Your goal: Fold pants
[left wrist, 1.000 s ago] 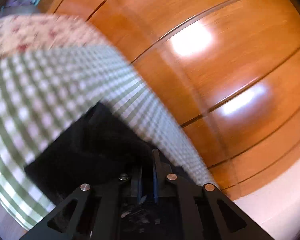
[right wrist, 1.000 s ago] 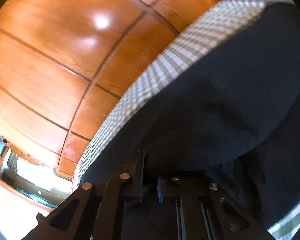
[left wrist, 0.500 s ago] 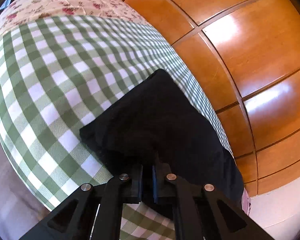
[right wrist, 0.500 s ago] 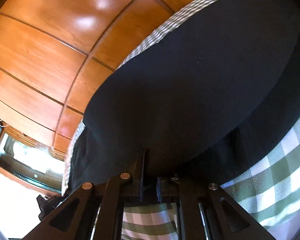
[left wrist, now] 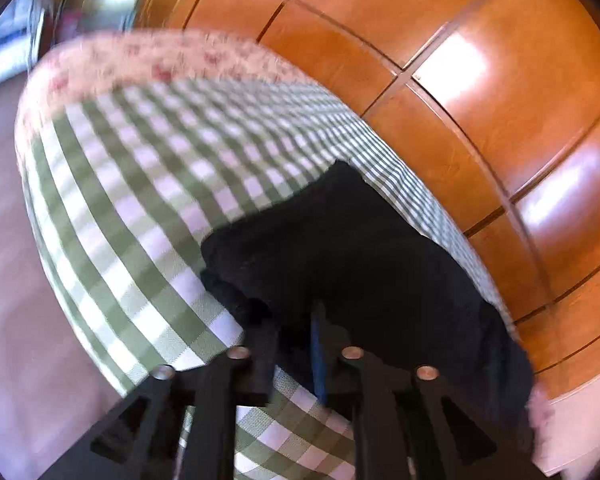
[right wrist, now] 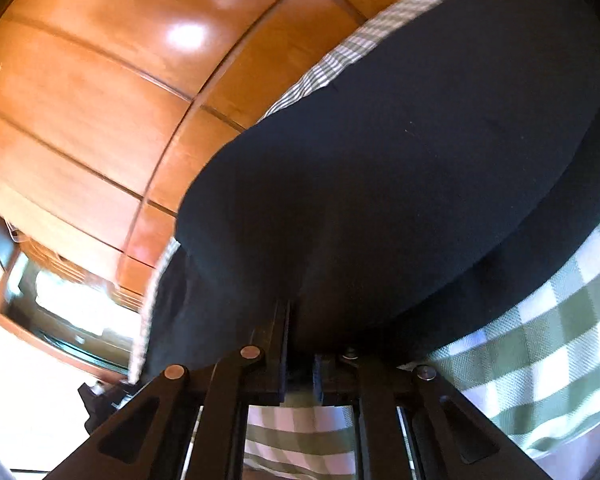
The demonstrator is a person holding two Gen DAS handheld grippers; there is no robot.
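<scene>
**Two grippers at the folded black pants**

Your left gripper [left wrist: 294, 344] stands parted at the near edge of the black pants [left wrist: 352, 248], which lie on the green-checked cloth [left wrist: 140, 184]. Your right gripper [right wrist: 300, 356] pinches the pants' edge.

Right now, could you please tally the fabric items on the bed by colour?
Black pants: 1
Green-and-white checked cloth: 1
Pink floral cloth: 1
Total: 3
</scene>
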